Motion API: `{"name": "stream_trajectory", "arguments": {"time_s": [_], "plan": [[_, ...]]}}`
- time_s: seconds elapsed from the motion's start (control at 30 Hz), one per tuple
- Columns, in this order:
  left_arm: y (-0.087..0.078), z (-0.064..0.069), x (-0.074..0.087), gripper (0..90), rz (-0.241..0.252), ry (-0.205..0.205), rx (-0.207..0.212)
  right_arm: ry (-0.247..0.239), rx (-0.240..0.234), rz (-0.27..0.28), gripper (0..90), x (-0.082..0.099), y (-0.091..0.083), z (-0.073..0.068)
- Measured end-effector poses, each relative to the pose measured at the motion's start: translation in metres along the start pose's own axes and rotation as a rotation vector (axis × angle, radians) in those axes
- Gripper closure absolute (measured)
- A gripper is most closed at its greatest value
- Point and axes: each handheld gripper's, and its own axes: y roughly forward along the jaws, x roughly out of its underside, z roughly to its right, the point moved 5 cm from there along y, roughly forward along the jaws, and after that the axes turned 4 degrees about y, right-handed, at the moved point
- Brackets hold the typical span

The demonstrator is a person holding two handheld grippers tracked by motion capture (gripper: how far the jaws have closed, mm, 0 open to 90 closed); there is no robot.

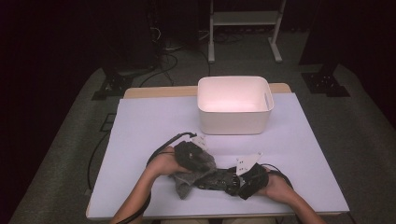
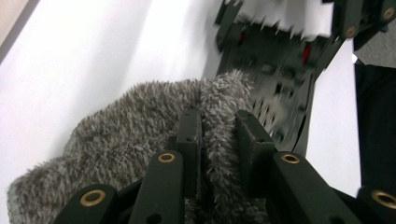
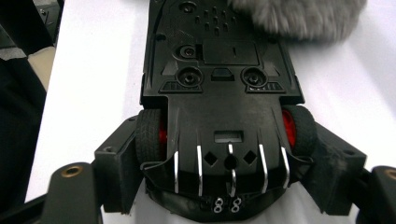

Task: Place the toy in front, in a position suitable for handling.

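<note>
Near the front edge of the white table [image 1: 140, 121], a black toy car [image 3: 219, 93] lies upside down, its underside facing up, between the two grippers. The right gripper [image 3: 224, 154] has its jaws spread wide and clamped on the car's rear end, one pad against each black tyre with red hub. The left gripper [image 2: 217, 140] has its jaws nearly together, pinching a fold of a fuzzy grey cloth [image 2: 135, 126]. The cloth rests against the car's far end and drapes onto the table. A white bin [image 1: 233, 105] stands farther back on the table, well apart from both grippers.
</note>
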Motion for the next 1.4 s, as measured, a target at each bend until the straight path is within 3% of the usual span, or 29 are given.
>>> {"name": "stream_trajectory", "arguments": {"time_s": [0.2, 0.57, 0.67, 0.97, 1.17, 1.3, 1.4], "plan": [[0.012, 0.005, -0.014, 73.3, -0.031, 0.042, 0.009, 0.004, 0.000, 0.000, 23.2, 0.000, 0.000, 0.000], [0.009, 0.005, -0.002, 73.3, -0.034, 0.016, 0.011, 0.018, 0.017, -0.033, 21.9, 0.001, -0.004, 0.002], [0.008, 0.005, 0.000, 73.1, -0.034, 0.019, 0.018, 0.042, -0.002, -0.021, 21.9, 0.003, -0.009, 0.001], [0.007, 0.009, -0.001, 73.0, -0.040, 0.025, 0.014, 0.046, -0.031, -0.003, 22.7, 0.002, -0.014, 0.001], [0.010, 0.022, -0.011, 73.1, -0.058, 0.078, 0.030, 0.016, -0.012, -0.029, 22.9, 0.000, -0.013, -0.002], [0.017, 0.035, -0.024, 73.2, -0.047, 0.125, 0.061, 0.015, -0.009, -0.022, 22.8, 0.000, -0.013, -0.001], [0.024, 0.045, -0.038, 73.2, -0.027, 0.167, 0.109, 0.010, -0.004, -0.017, 22.6, -0.001, -0.011, -0.001]]}}
